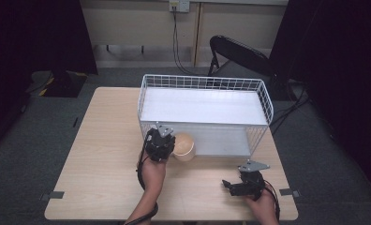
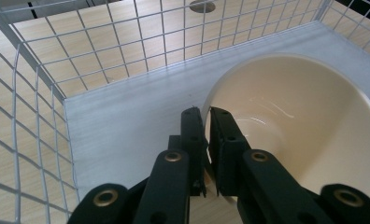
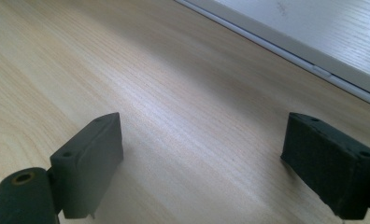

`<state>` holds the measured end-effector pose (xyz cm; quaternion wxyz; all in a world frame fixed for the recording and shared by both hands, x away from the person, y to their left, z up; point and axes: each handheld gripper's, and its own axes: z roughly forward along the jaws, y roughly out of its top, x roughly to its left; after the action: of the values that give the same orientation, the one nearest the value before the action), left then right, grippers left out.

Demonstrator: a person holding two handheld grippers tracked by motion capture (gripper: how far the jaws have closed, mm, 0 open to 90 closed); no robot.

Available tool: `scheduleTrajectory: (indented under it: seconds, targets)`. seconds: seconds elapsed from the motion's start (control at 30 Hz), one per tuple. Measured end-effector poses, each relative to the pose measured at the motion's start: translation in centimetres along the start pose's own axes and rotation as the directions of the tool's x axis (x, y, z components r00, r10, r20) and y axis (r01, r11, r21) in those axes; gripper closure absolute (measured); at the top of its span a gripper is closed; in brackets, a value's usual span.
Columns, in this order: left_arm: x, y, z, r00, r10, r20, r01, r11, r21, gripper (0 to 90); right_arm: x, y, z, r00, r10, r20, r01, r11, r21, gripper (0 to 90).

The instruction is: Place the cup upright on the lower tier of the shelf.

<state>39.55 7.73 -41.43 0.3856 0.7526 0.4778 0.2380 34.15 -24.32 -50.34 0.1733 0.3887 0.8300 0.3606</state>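
So my left gripper (image 2: pixel 206 116) is pinched down on the near rim of the cream bowl (image 2: pixel 304 121), one jaw inside the wall and one outside, squeezed tight on it. In the high view you can see that gripper (image 1: pixel 159 143) sitting right at the front of the white wire basket (image 1: pixel 268 105), with the bowl (image 1: pixel 185 146) poking halfway out at the basket's open front, on the lower white shelf (image 2: pixel 127 121). Can't quite tell if the bowl's bottom is resting on the shelf or held a hair above it.

My right gripper (image 3: pixel 202 154) is just parked over the wooden table (image 3: pixel 164 93), jaws spread wide with nothing between them, well off to the side (image 1: pixel 242 183).

Best guess at the step: I'm moving the bowl through that front opening. Next move needs a level wrist so the bowl doesn't tip, and I gotta watch the wire uprights beside the opening and the upper shelf (image 1: pixel 202 105) overhead, since a rim-only grip could slip if it bumps anything.
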Motion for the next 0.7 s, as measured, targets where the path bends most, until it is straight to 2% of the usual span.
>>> scheduleTrajectory:
  seconds: [0.07, 0.43, 0.6, 0.7]
  targets:
    - [0.0, 0.0, 0.2, 0.9999, -0.009, -0.005, 0.009, 0.9999, -0.010, 85.3, 0.0, 0.0, 0.0, 1.0000, 0.000, 0.000, 0.000, 1.000, 0.000, 11.5]
    - [0.0, 0.0, 0.8, 0.9993, 0.004, -0.038, -0.004, 0.9999, -0.015, 85.3, 0.0, 0.0, 0.0, 1.0000, 0.000, 0.000, 0.000, 1.000, 0.000, 11.5]
    - [-0.2, 0.1, 1.1, 0.9989, -0.011, -0.045, 0.010, 0.9995, -0.031, 85.2, 0.0, 0.0, 0.0, 1.0000, 0.000, 0.000, 0.000, 1.000, 0.000, 11.5]
    - [-0.2, 0.2, 1.3, 0.9987, -0.007, -0.051, 0.005, 0.9994, -0.035, 85.2, 0.0, 0.0, 0.0, 1.0000, 0.000, 0.000, 0.000, 1.000, 0.000, 11.5]
